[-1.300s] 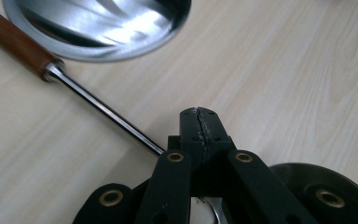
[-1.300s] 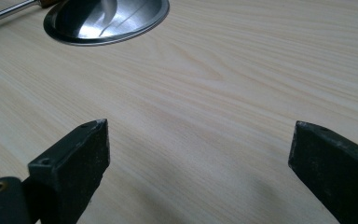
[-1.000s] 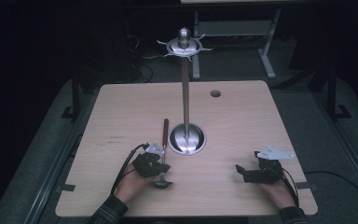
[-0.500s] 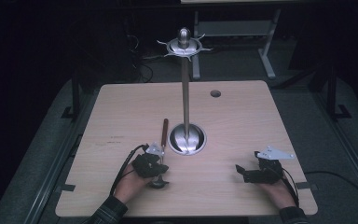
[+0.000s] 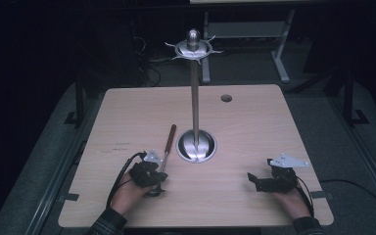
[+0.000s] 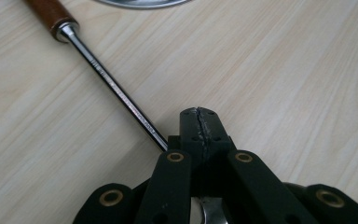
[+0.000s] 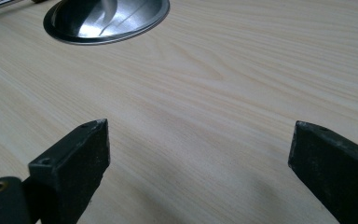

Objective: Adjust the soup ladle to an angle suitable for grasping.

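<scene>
My left jaws are shut tight on the spoon (image 6: 121, 95), low on its thin steel neck; my right jaws stand wide apart, holding nothing. It lies on the worktop (image 5: 284, 147), left of the stand (image 5: 196, 144). Shiny, stiff, slippery; the brown wooden handle looks easier to grip.

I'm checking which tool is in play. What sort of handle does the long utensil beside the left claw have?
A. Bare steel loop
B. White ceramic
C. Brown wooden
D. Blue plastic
C: the utensil has a shiny metal shaft ending in a brown wooden handle, near the stand's round base.
</scene>
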A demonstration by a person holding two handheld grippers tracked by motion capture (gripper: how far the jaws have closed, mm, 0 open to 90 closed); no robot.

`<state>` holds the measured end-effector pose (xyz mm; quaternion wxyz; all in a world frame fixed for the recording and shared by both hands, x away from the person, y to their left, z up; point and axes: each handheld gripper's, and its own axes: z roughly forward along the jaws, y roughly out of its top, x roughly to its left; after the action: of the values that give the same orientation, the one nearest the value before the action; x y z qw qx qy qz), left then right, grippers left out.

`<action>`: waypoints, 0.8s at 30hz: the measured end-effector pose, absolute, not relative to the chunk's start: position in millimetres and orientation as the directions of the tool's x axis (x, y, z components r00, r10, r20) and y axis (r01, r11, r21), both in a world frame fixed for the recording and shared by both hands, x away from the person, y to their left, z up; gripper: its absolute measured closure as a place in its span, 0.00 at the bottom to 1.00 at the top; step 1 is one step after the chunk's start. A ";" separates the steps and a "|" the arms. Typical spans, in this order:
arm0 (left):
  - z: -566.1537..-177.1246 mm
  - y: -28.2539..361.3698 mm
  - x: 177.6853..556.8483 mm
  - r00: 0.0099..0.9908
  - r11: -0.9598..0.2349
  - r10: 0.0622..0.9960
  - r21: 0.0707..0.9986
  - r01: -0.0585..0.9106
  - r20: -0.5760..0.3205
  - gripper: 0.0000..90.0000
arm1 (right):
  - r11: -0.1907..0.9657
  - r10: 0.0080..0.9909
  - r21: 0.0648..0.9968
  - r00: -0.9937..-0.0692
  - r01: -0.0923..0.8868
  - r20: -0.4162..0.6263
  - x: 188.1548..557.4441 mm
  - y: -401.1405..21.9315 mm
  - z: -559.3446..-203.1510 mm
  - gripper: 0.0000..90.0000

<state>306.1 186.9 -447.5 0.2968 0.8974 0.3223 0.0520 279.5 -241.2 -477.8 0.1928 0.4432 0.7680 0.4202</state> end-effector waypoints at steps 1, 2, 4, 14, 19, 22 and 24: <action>-447.2 190.0 305.8 0.782 -0.614 0.616 0.563 0.553 -0.096 1.00 | 0.255 0.842 0.817 -0.533 0.518 0.075 279.6 -241.2 -477.8 0.05; -447.2 190.0 305.8 0.782 -0.614 0.616 0.563 0.553 -0.096 1.00 | 0.255 0.842 0.817 -0.533 0.518 0.075 279.6 -241.2 -477.8 0.05; -447.0 192.6 305.5 0.775 -0.611 0.625 0.562 0.558 -0.089 1.00 | 0.254 0.843 0.816 -0.533 0.519 0.076 279.5 -241.2 -477.8 0.05; -443.8 211.1 308.1 0.749 -0.615 0.661 0.542 0.573 -0.042 1.00 | 0.256 0.842 0.817 -0.534 0.517 0.074 279.6 -241.2 -477.8 0.05; -441.1 224.4 311.7 0.720 -0.595 0.694 0.539 0.596 -0.031 1.00 | 0.256 0.842 0.817 -0.534 0.517 0.075 279.6 -241.2 -477.8 0.05; -440.1 230.5 314.2 0.712 -0.599 0.702 0.531 0.599 -0.011 1.00 | 0.255 0.842 0.817 -0.534 0.518 0.076 279.7 -241.3 -477.8 0.05; -440.1 232.2 315.0 0.708 -0.599 0.706 0.529 0.601 -0.005 1.00 | 0.255 0.842 0.817 -0.534 0.518 0.076 279.7 -241.2 -477.8 0.05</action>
<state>315.0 232.2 -440.1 0.2554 0.8881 0.3681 0.1030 279.7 -241.2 -477.8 0.1925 0.4425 0.7683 0.4205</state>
